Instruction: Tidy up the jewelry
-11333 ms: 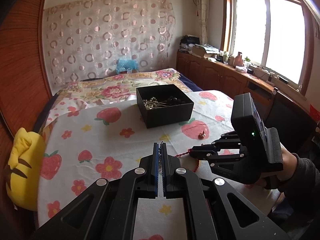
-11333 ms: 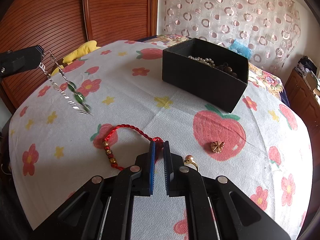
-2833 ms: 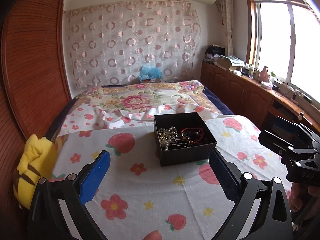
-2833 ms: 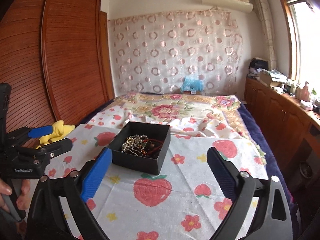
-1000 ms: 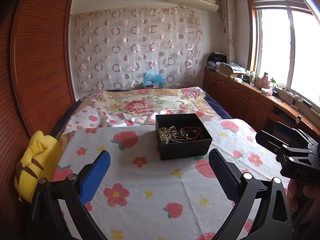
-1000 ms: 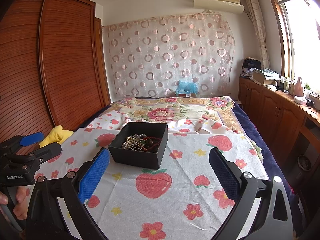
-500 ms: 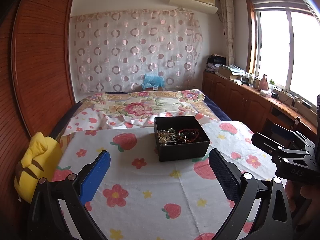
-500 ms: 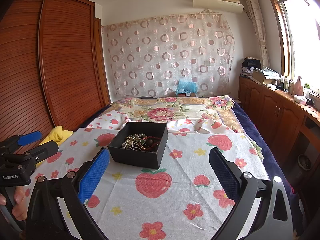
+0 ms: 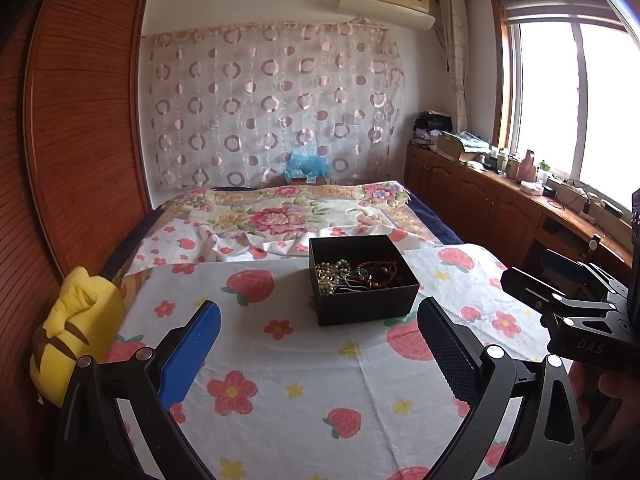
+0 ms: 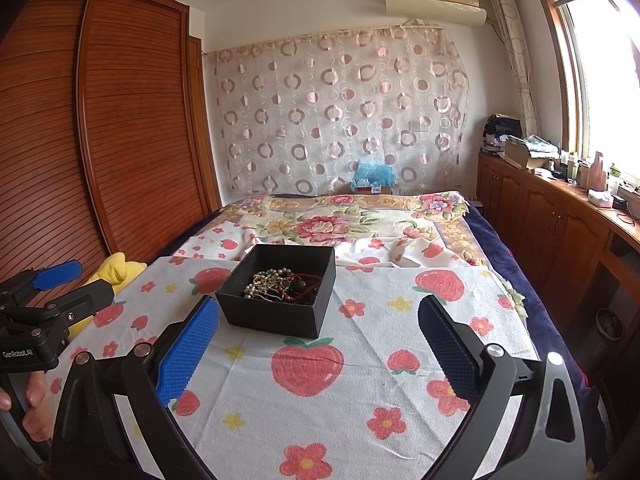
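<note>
1. A cloth (image 9: 360,380) covers the table, and a box (image 9: 362,304) stands on it, toward the far side.
2. Jewelry (image 9: 354,274) lies heaped inside the box.
3. The left gripper (image 9: 320,344) hangs over the near part of the cloth, its fingers spread wide, the box beyond them.
4. The right gripper (image 10: 318,344) hangs likewise, to the right of the left one, fingers wide apart.
5. A plush toy (image 9: 68,332) sits at the cloth's left edge, against the wardrobe (image 9: 80,140).
6. A bed (image 9: 288,212) lies behind the table.
7. A curtain (image 9: 272,104) hangs behind the bed.
8. Cabinets (image 9: 492,208) run along the right, under the window (image 9: 580,96).
</note>
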